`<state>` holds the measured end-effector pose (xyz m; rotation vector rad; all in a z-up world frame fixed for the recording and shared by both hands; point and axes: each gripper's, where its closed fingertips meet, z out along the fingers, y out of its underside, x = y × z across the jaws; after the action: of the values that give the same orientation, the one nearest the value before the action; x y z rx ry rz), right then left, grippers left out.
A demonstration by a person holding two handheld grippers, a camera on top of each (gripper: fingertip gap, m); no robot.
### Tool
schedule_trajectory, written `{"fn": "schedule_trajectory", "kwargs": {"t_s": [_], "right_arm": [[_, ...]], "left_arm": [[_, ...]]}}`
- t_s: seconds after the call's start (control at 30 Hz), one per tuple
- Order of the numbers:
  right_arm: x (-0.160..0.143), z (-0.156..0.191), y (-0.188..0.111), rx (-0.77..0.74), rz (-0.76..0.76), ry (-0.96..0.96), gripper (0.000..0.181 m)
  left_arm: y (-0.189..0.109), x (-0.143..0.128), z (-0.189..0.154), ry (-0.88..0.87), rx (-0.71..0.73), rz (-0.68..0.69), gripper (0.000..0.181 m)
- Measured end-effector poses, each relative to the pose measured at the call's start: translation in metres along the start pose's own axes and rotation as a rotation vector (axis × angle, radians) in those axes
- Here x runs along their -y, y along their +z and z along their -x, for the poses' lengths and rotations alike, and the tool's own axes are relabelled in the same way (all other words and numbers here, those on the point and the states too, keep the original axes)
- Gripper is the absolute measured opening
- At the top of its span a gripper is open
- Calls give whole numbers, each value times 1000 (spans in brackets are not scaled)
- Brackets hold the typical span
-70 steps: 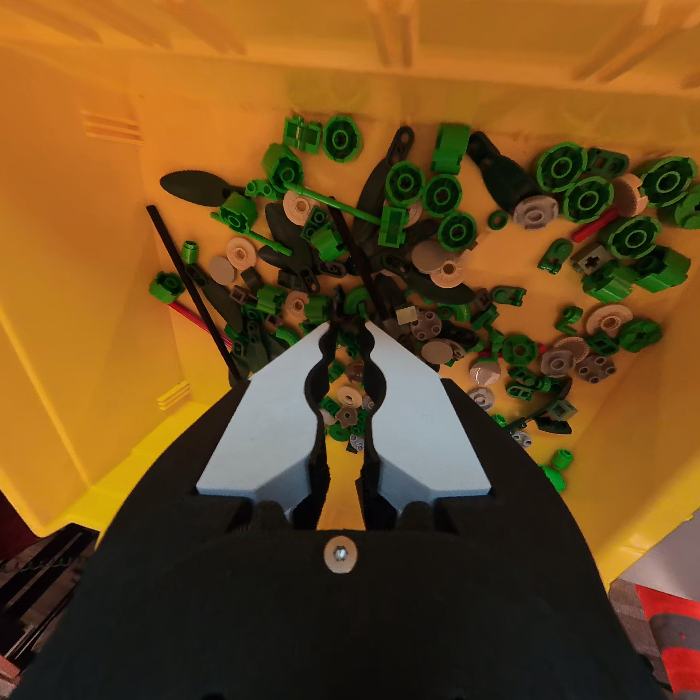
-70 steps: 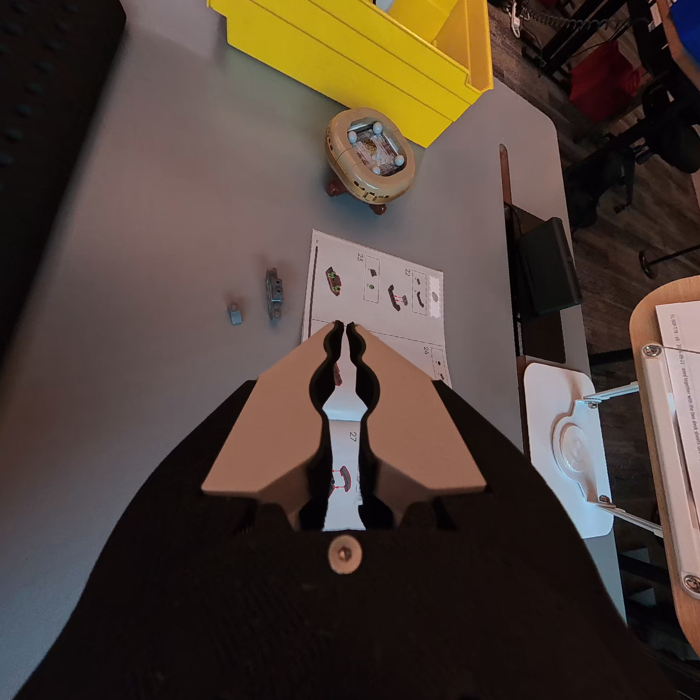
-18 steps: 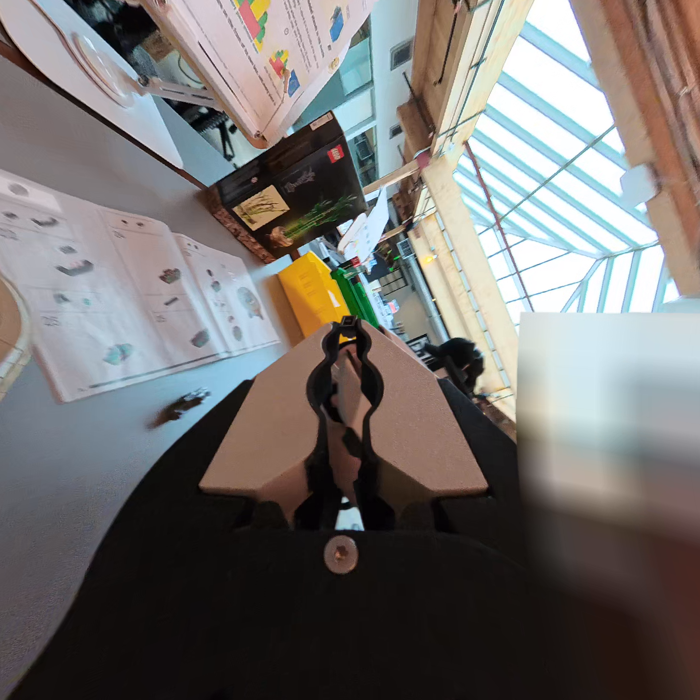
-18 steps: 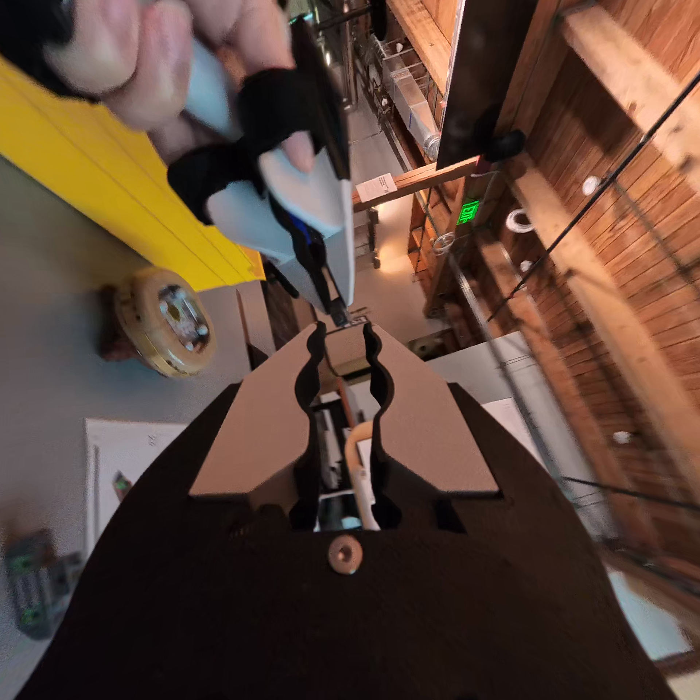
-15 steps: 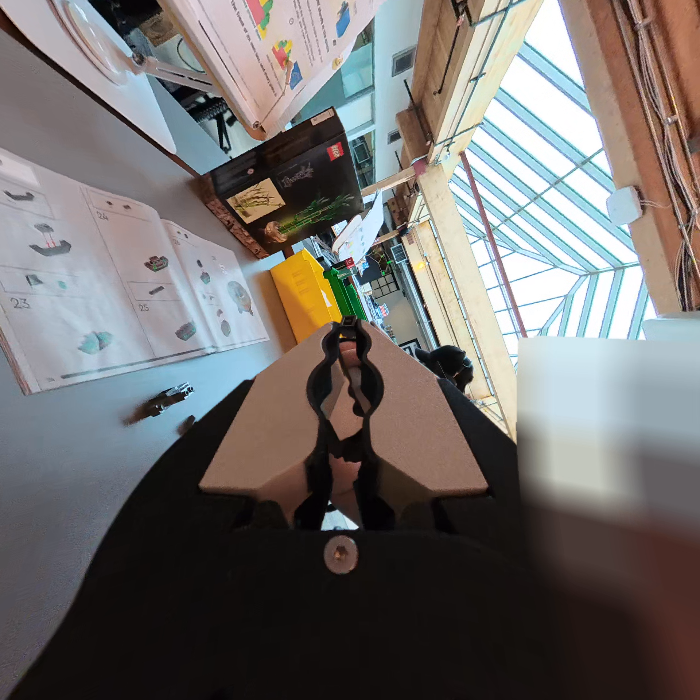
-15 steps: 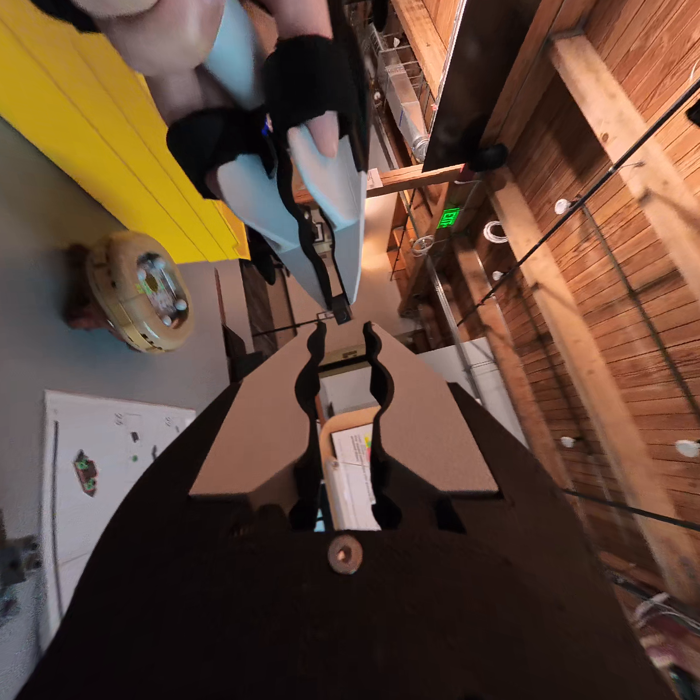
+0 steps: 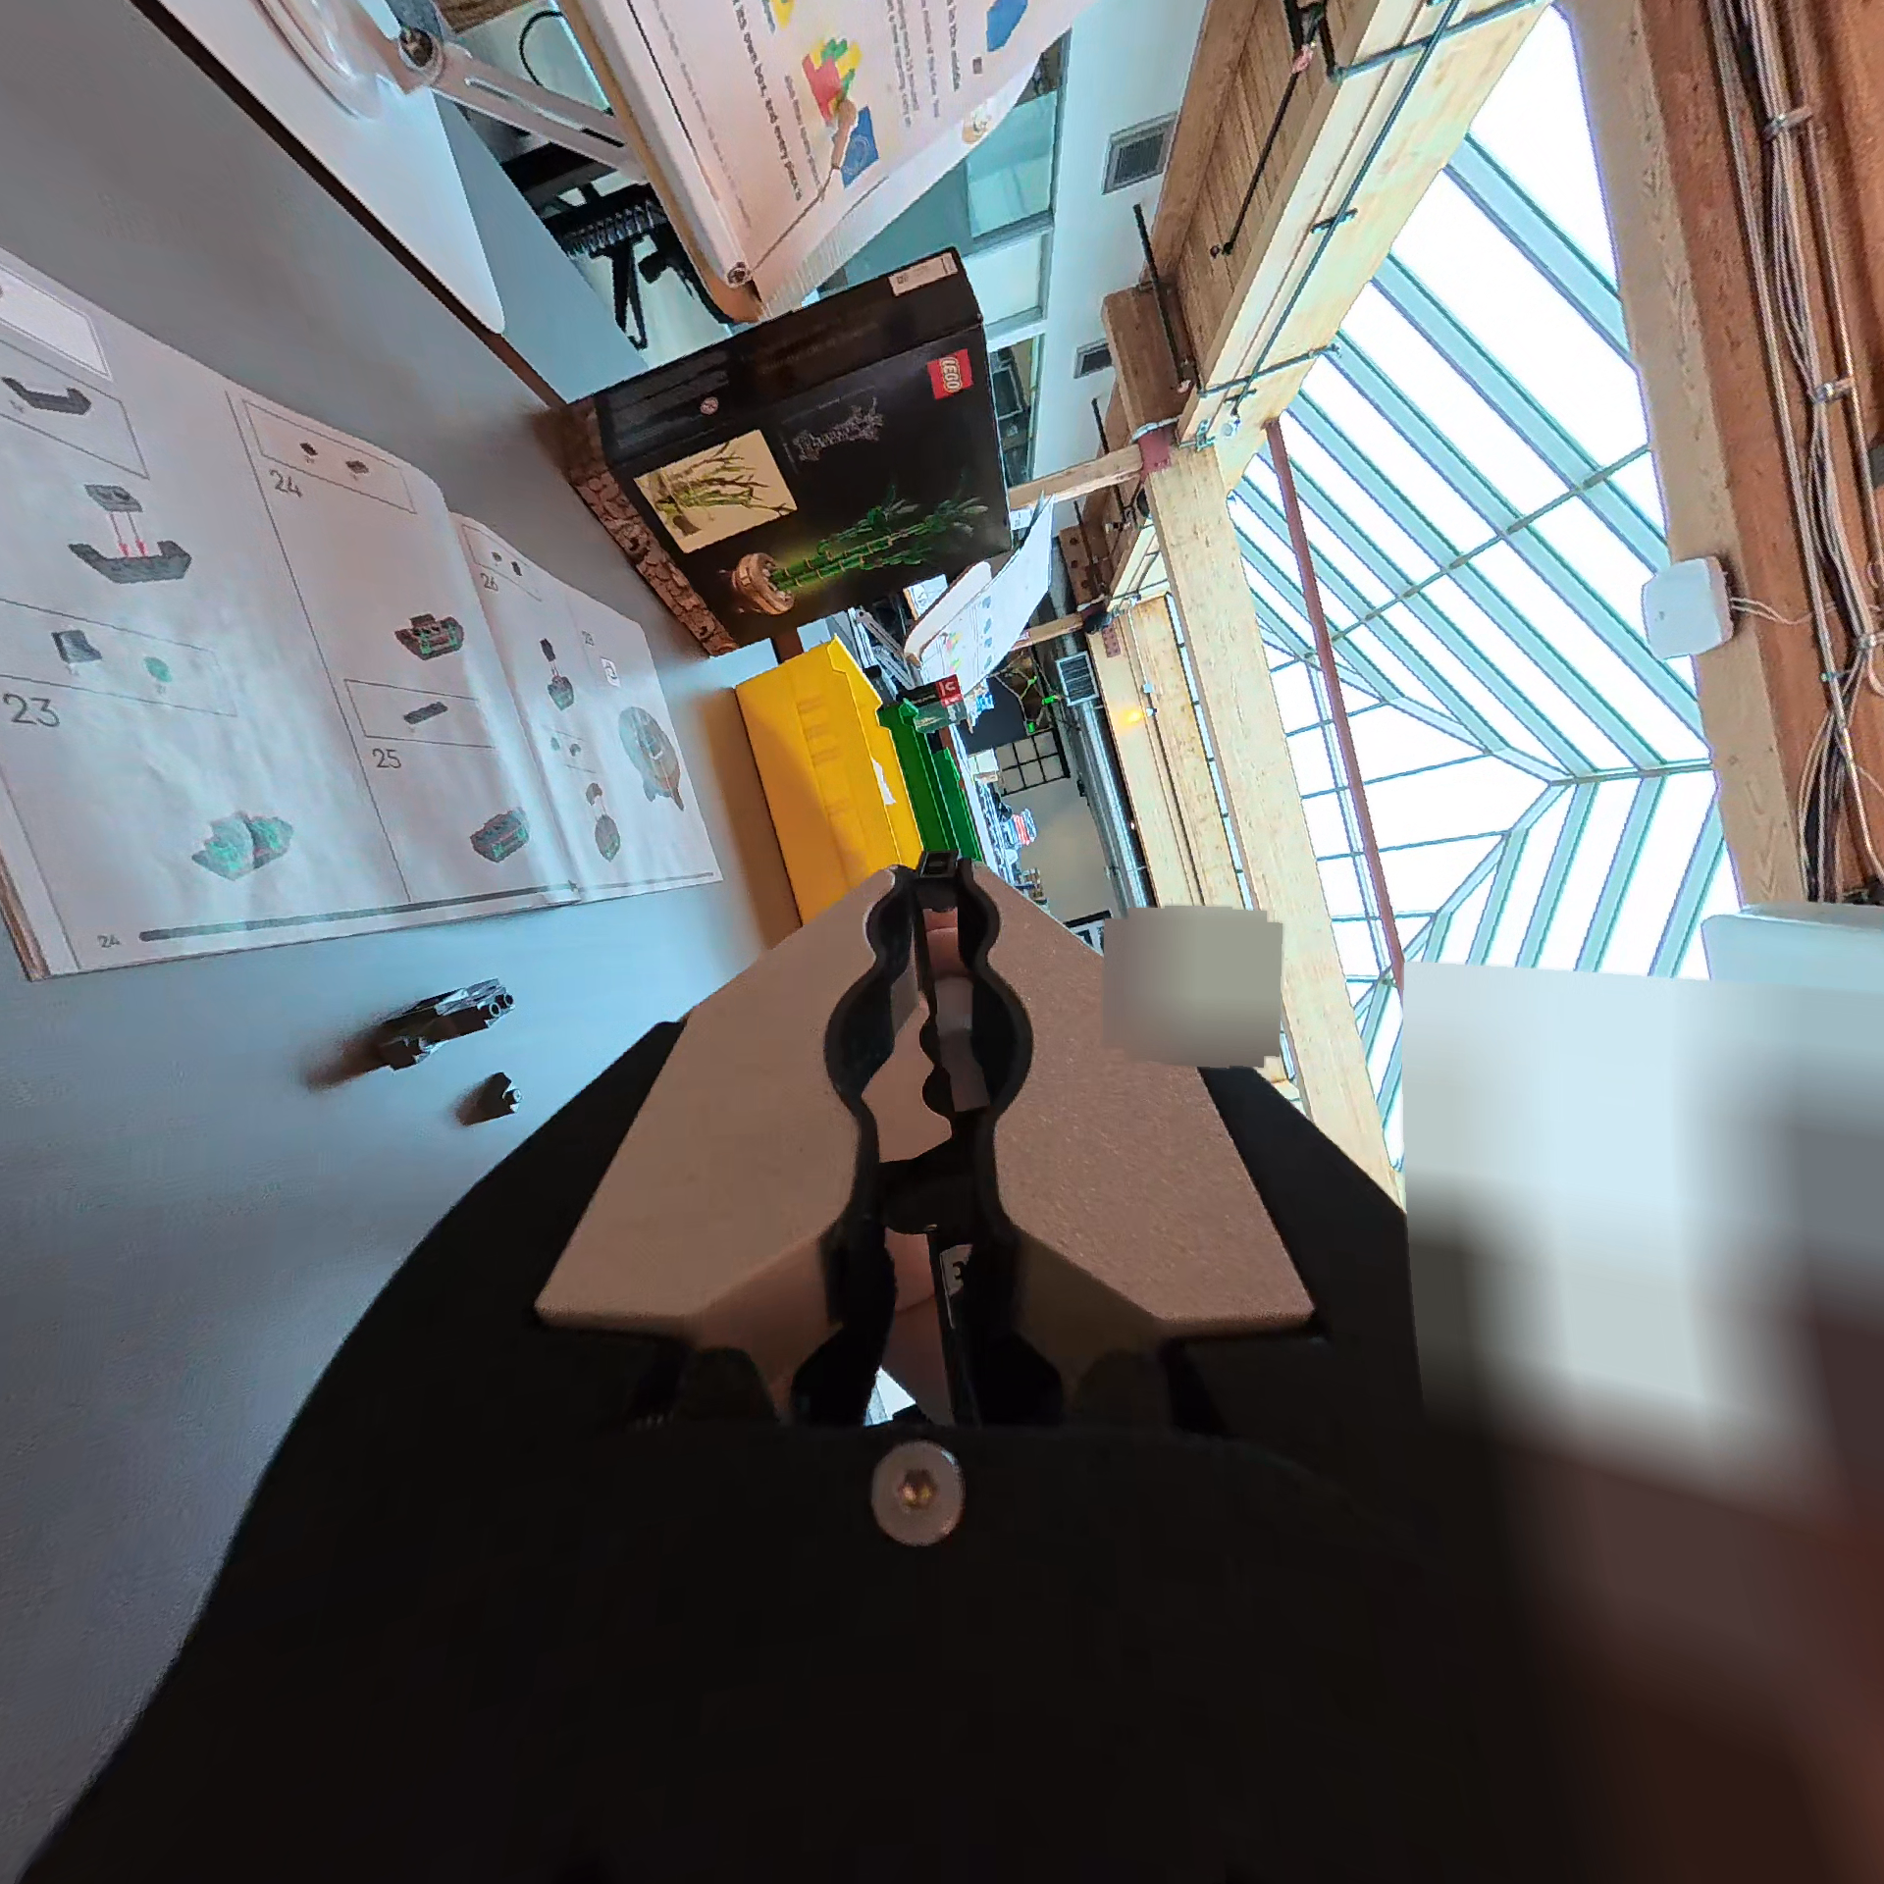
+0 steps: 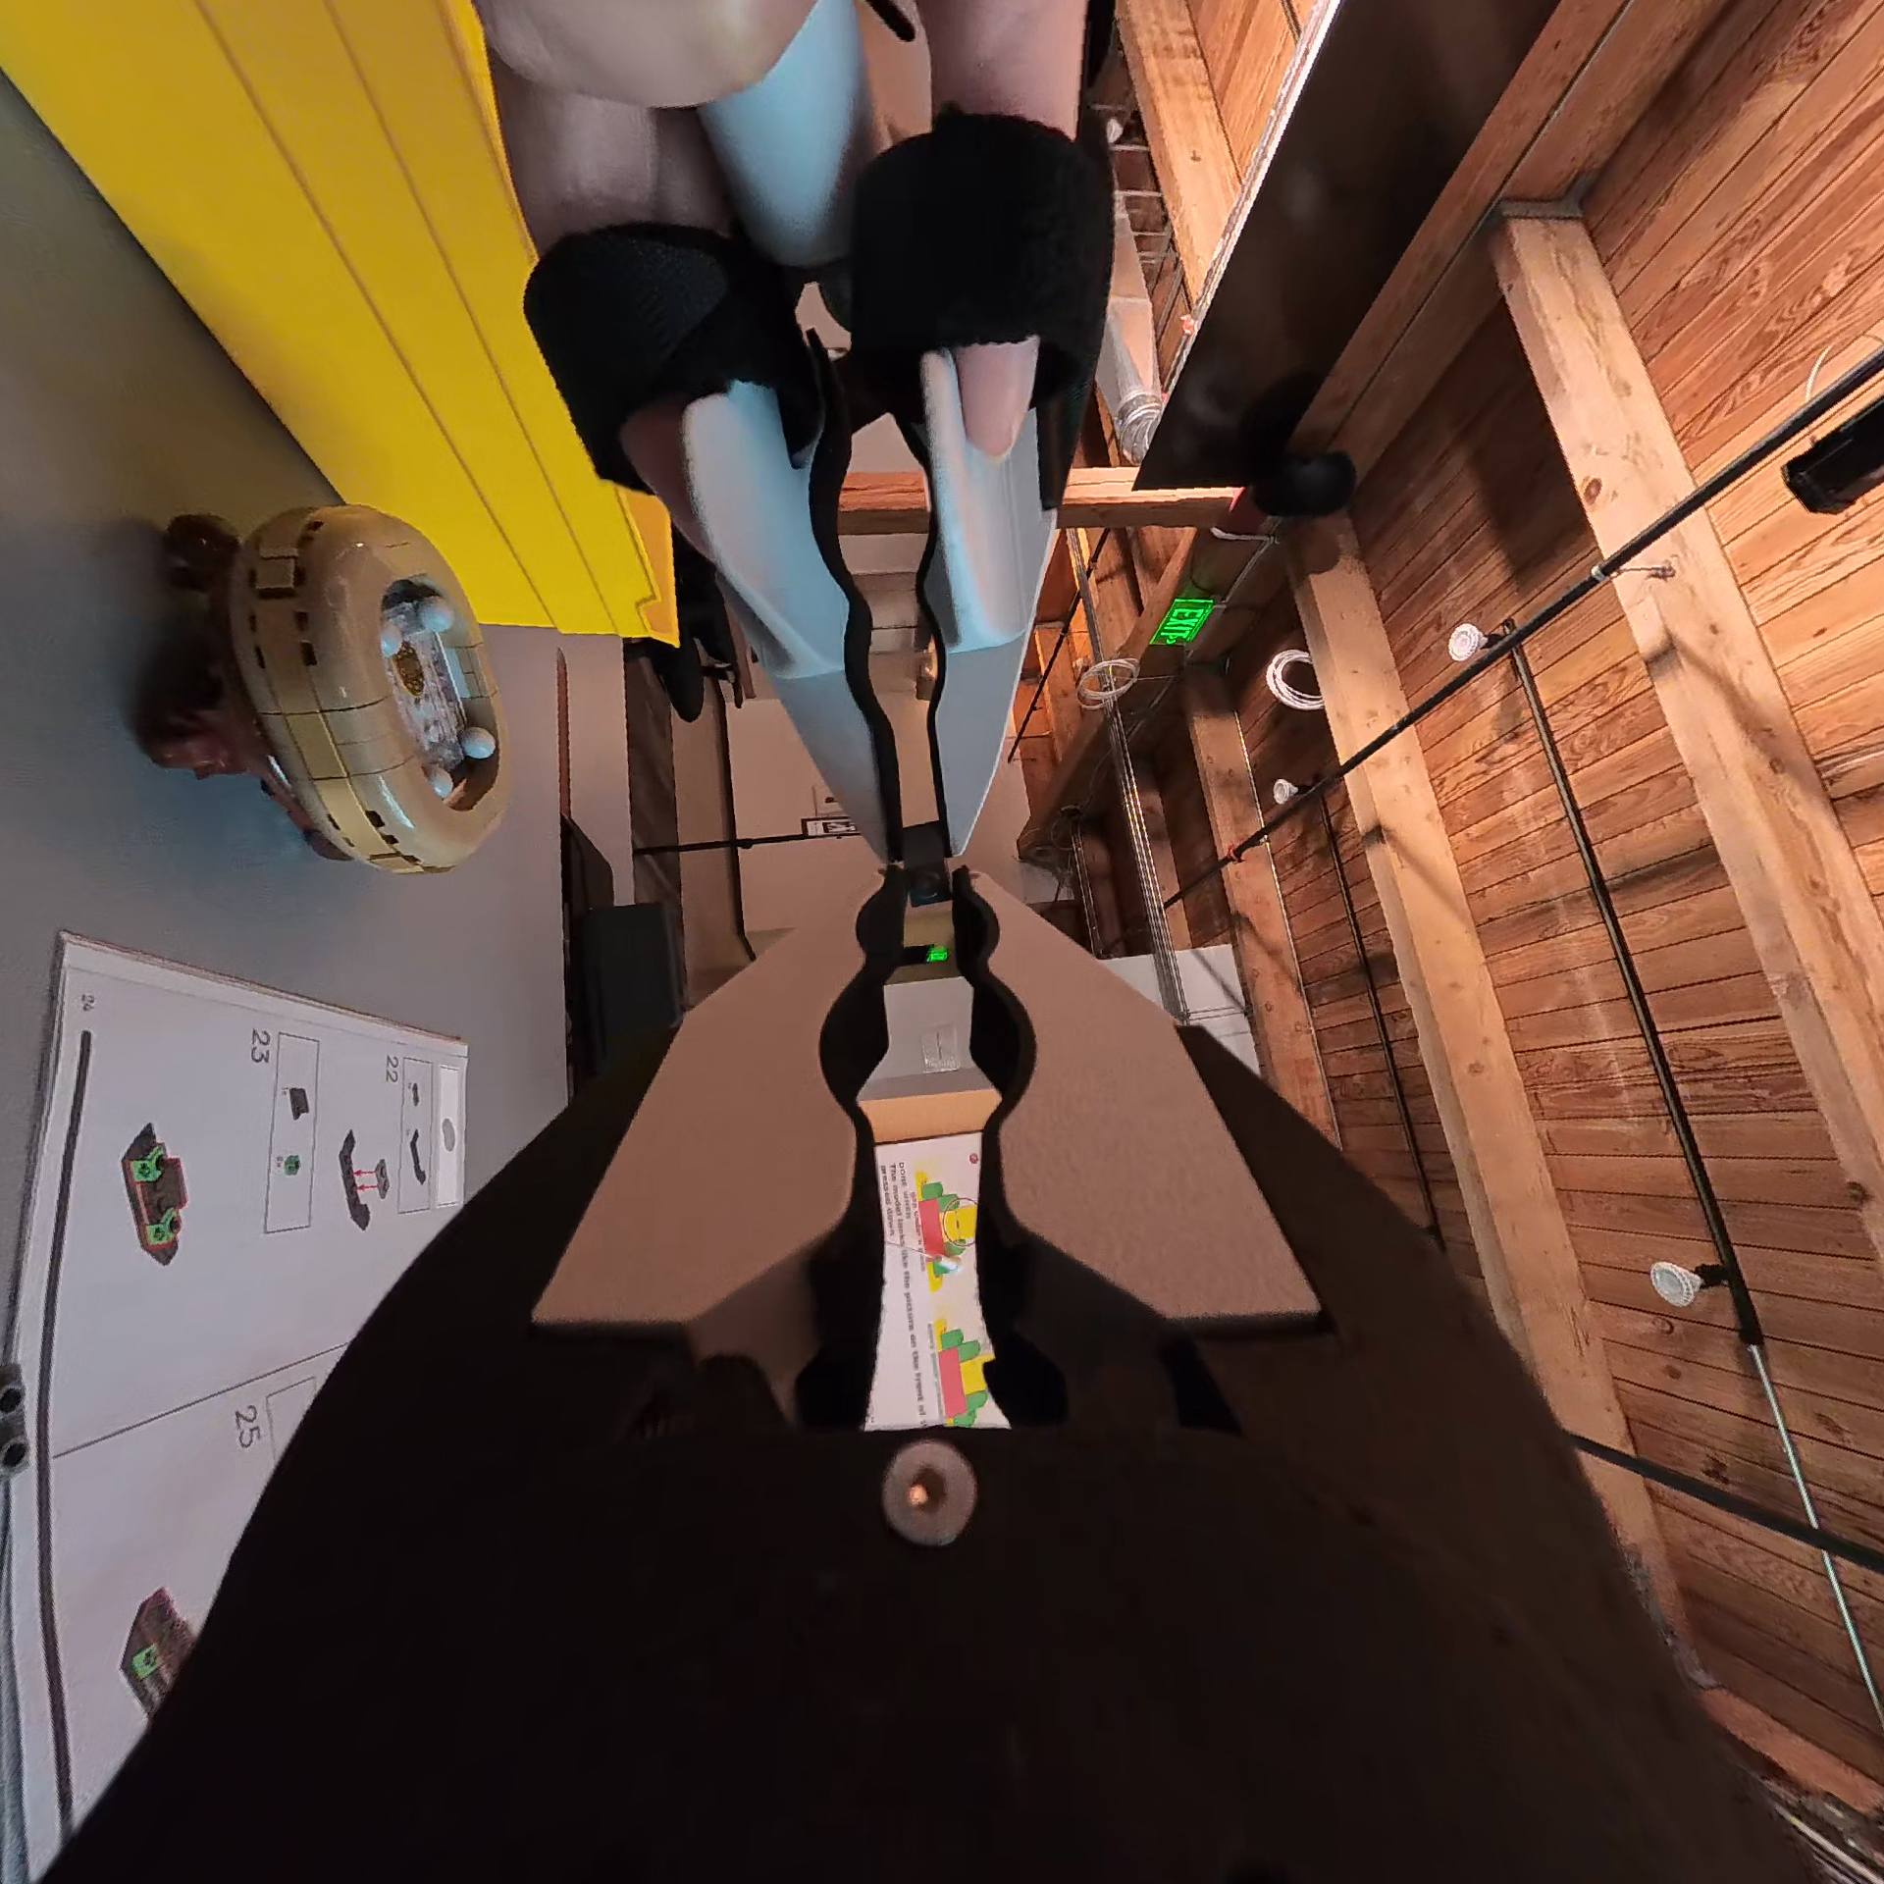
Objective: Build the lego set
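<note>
The left gripper (image 8: 918,844) pinches a small dark piece (image 8: 921,846) at its tips. It sits tip to tip with the right gripper (image 8: 926,885), whose narrowly parted fingers flank it, seemingly ready to take it.

A green exit sign (image 8: 1181,620) is seen beyond the tongs' tips, with wooden plank walling (image 8: 1682,816) to their right.

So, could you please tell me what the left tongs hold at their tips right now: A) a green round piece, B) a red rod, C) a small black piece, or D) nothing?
C: in the right wrist view the left tongs pinch a small black piece at their tips, just ahead of the right tongs.
</note>
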<state>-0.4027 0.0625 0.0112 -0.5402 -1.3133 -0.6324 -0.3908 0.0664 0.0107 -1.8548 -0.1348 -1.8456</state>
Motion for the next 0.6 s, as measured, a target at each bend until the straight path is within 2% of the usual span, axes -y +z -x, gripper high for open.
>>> {"fn": "schedule_trajectory", "kwargs": {"t_s": [0.23,0.37,0.47,0.6], "right_arm": [[1,4,-1,45,-19,11,6],[-4,9,-1,137,-15,64,6],[-23,12,-3,320,25,278,6],[-50,35,-39,828,99,697,6]], "left_arm": [[-2,-1,3,-39,-6,10,6],[-3,1,-1,-55,-51,13,25],[-9,12,7,82,15,2,29],[-29,33,2,327,89,-65,30]]}}
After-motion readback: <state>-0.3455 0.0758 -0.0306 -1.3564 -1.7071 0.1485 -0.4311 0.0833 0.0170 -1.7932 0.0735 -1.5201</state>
